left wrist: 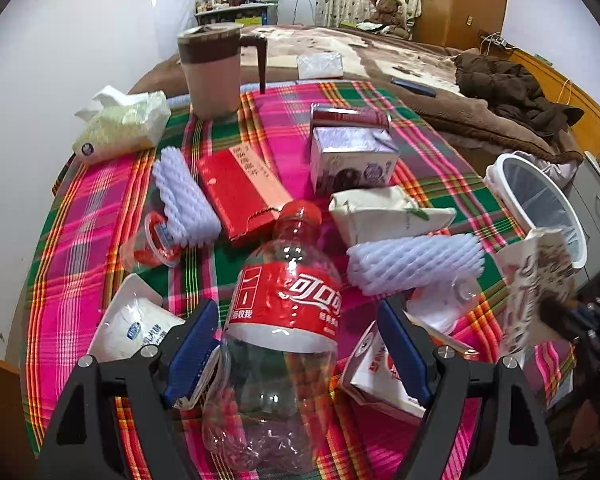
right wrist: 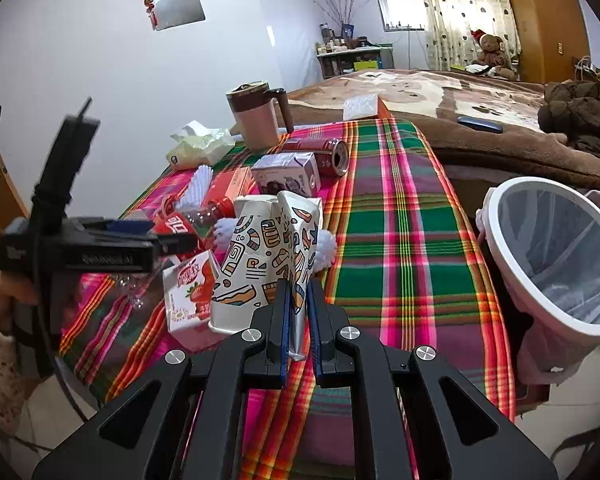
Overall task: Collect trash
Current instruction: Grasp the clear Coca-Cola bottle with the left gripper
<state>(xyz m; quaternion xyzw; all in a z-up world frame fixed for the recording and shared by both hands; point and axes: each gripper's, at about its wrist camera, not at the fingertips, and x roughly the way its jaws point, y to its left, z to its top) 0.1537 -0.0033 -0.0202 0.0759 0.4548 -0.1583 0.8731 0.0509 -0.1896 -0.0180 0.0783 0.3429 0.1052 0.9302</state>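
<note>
Two pairs of tongs are at work, and each carries its own risk. The left tongs [left wrist: 298, 350] are set fairly wide astride the empty cola bottle [left wrist: 284, 320], which lies on the table [left wrist: 80, 240] with its red cap pointing away; the blue pads are not seen to press on it. The round, slick body could squirt forward if the pads close off-centre, and the strawberry carton [left wrist: 380, 368] just right of it might be nudged. Ahead of these tongs, foam nets [left wrist: 412, 264] and more cartons crowd the cloth.

The right tongs [right wrist: 298, 320] are clamped narrow on a crushed patterned paper cup [right wrist: 268, 256]. Only a thin flattened fold is pinched, so it could slip out. The white bin [right wrist: 552, 256] stands to the right of these tongs, off the table's edge; a drop short of its rim would land on the floor.
</note>
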